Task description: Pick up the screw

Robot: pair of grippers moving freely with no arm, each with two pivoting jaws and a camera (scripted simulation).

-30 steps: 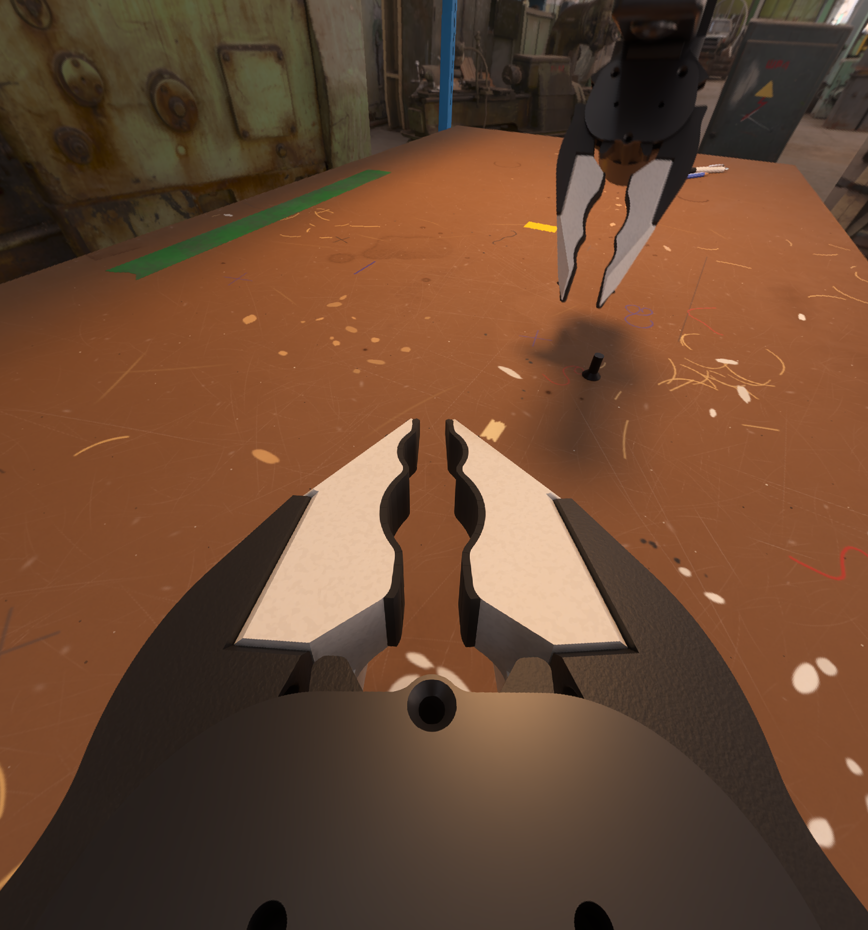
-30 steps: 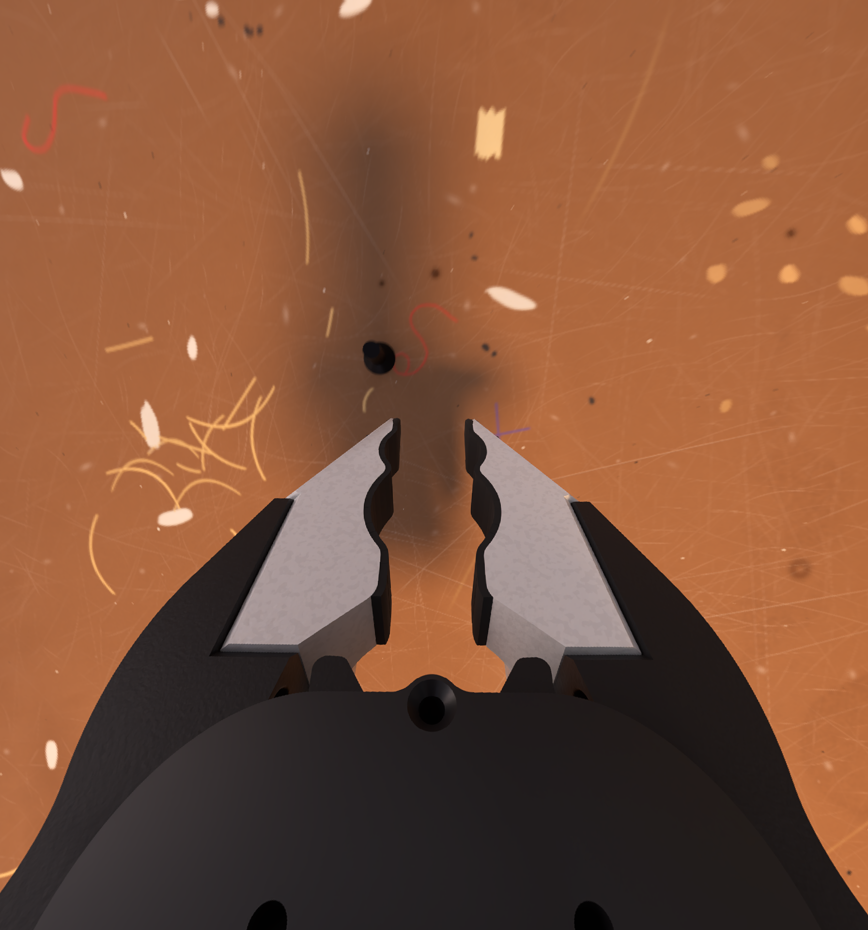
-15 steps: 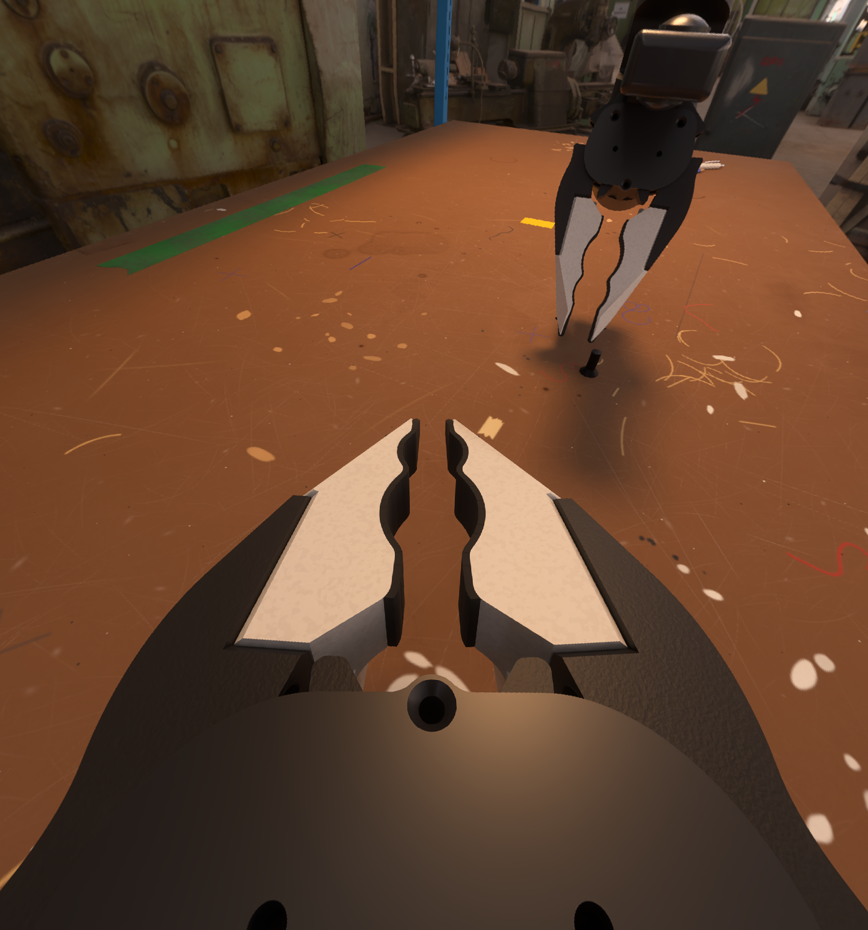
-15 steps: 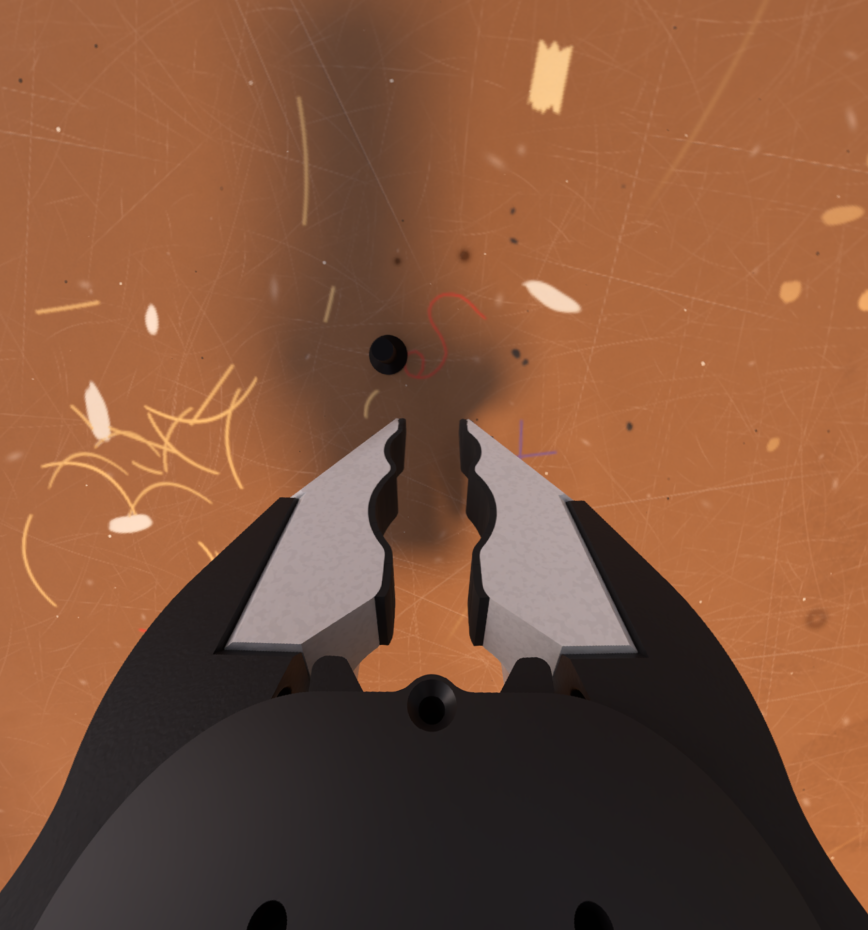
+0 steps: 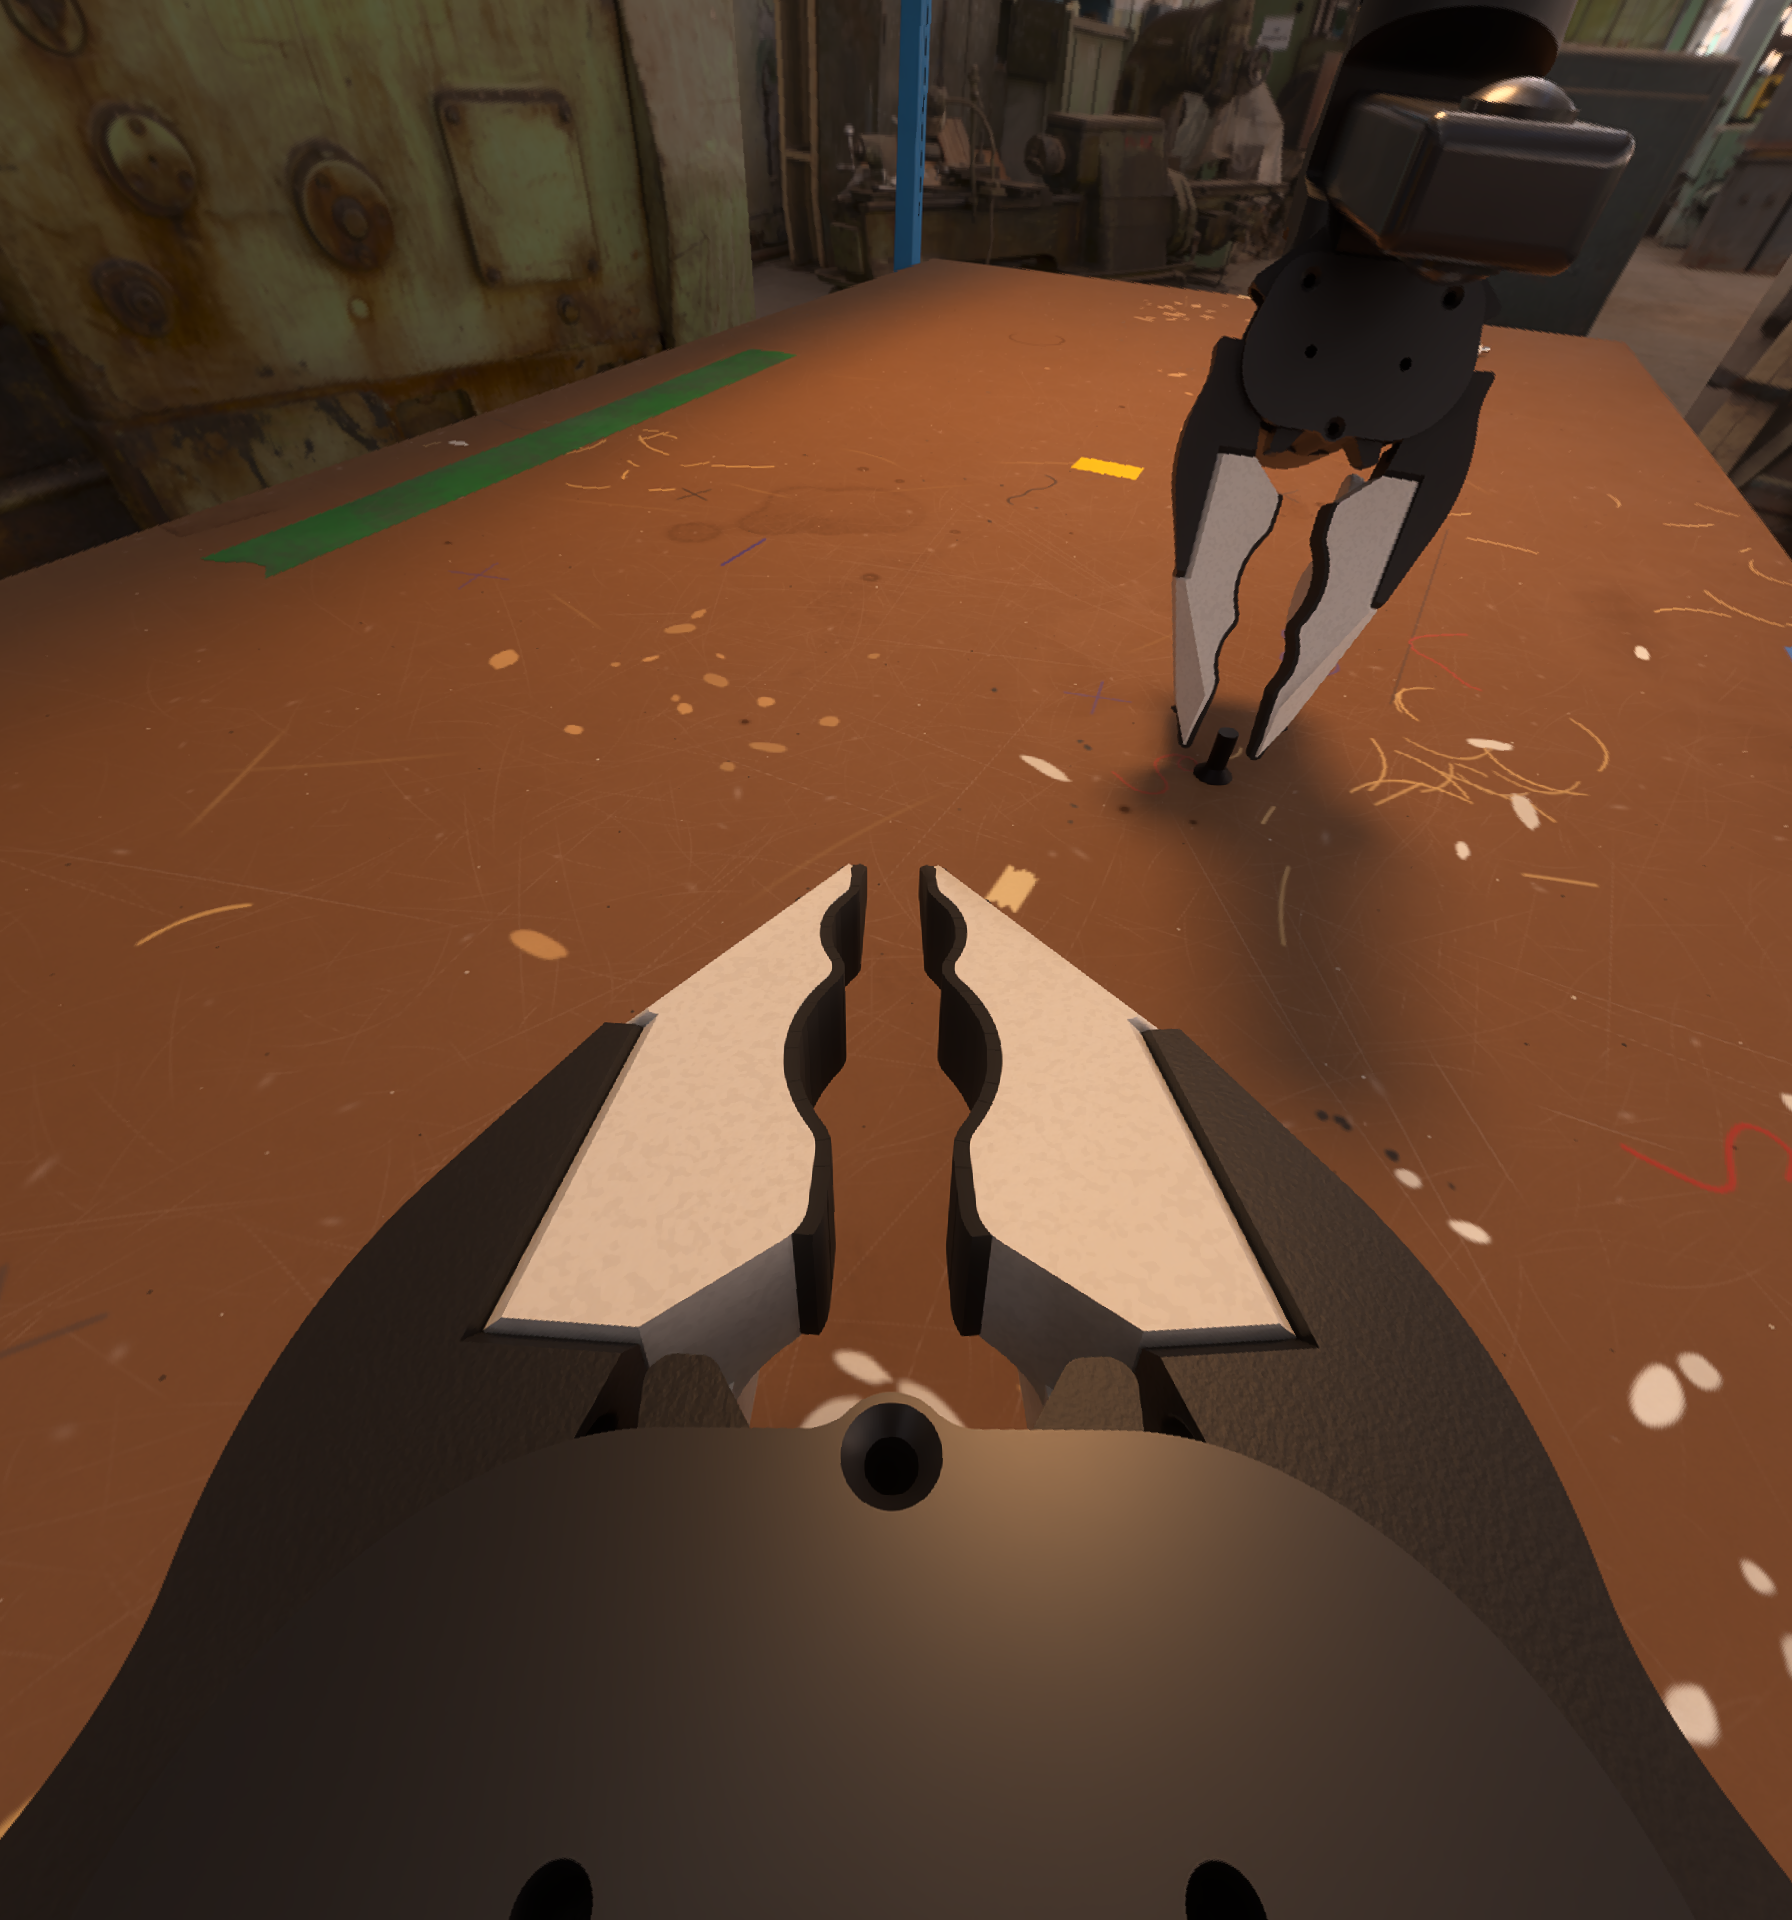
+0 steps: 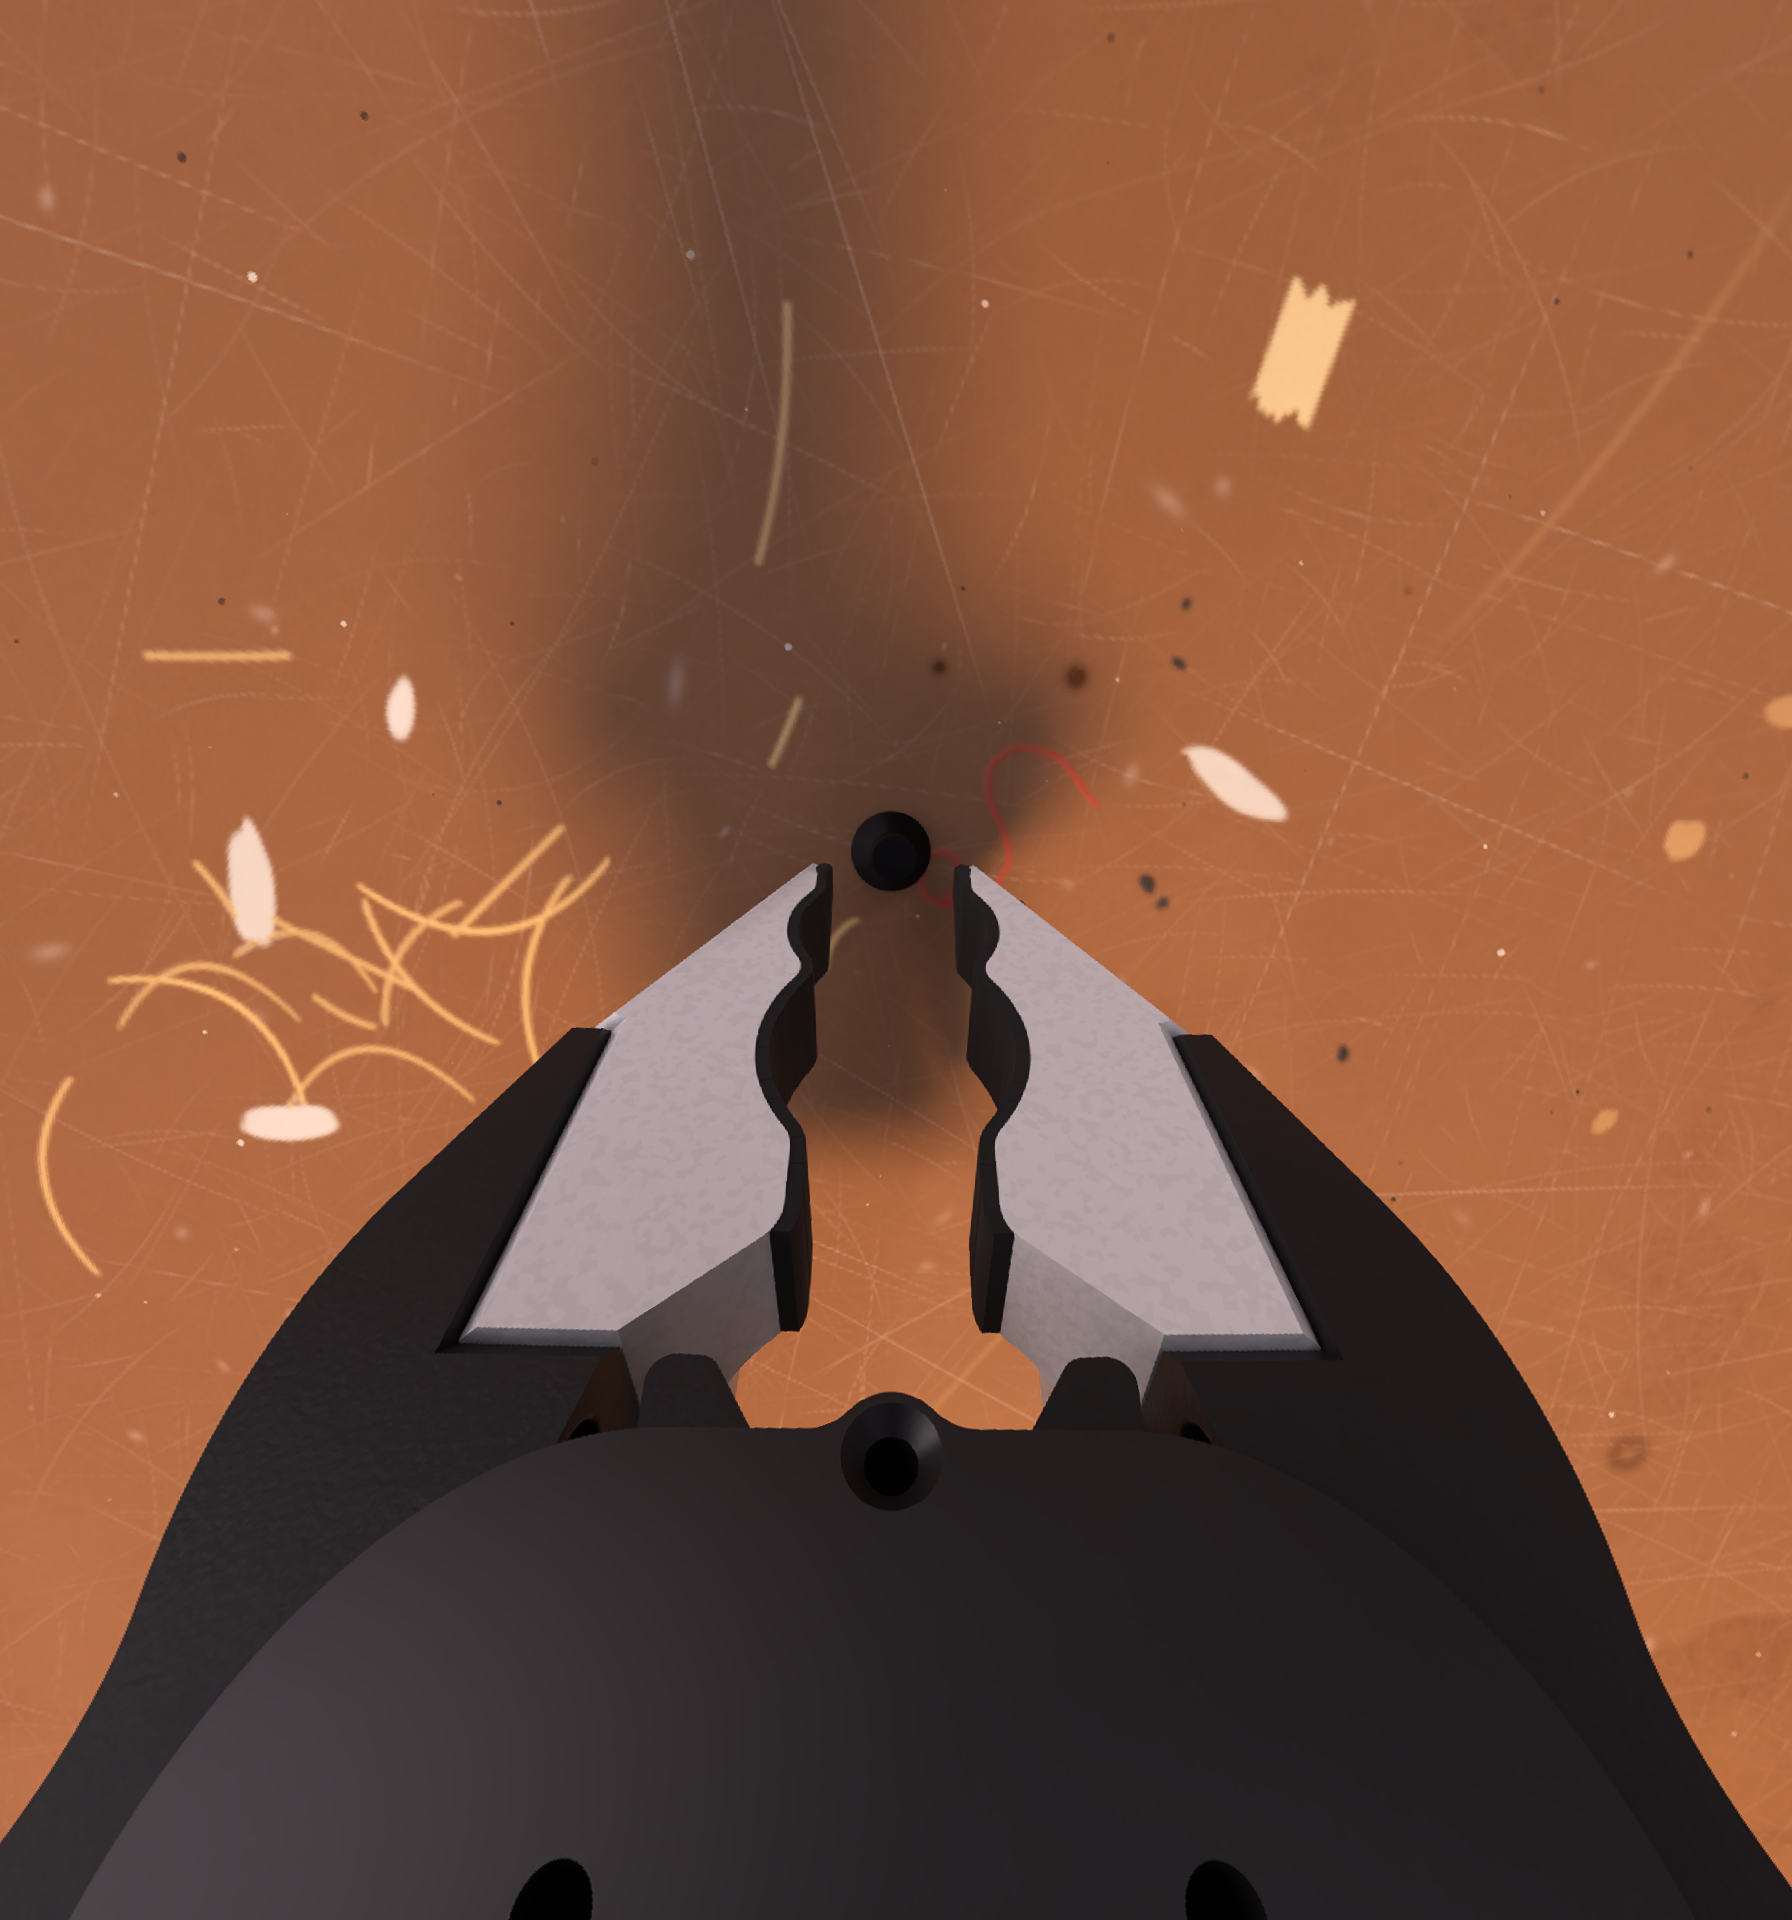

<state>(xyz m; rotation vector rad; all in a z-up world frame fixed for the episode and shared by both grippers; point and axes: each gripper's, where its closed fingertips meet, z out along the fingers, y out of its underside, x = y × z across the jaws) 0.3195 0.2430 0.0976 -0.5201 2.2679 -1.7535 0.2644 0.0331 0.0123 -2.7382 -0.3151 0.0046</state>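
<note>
**Screw Almost Caught**

Nearest in the left wrist view, the left gripper is seen low over the brown worktable. Its jaws are set narrow, with a thin gap, and nothing is held.

Farther off, the black screw is seen standing on its flat head, shaft up, on the table. The right gripper is pointed down at it, with one tip on each side of the shaft. In the right wrist view the screw is seen just past the tips, in line with the gap. The jaws of the right gripper are spread a little – nothing is pinched yet.

To do this step well, the tips should be brought down a bit more, so the shaft sits between the fingers. Then the jaws should be closed gently and evenly – a push from one side could likely tip the small screw over.

Half a second ago, the right gripper was held higher and the screw was off to the left of the gap. Now it is lower and lined up. The left gripper has hardly been moved.
</note>
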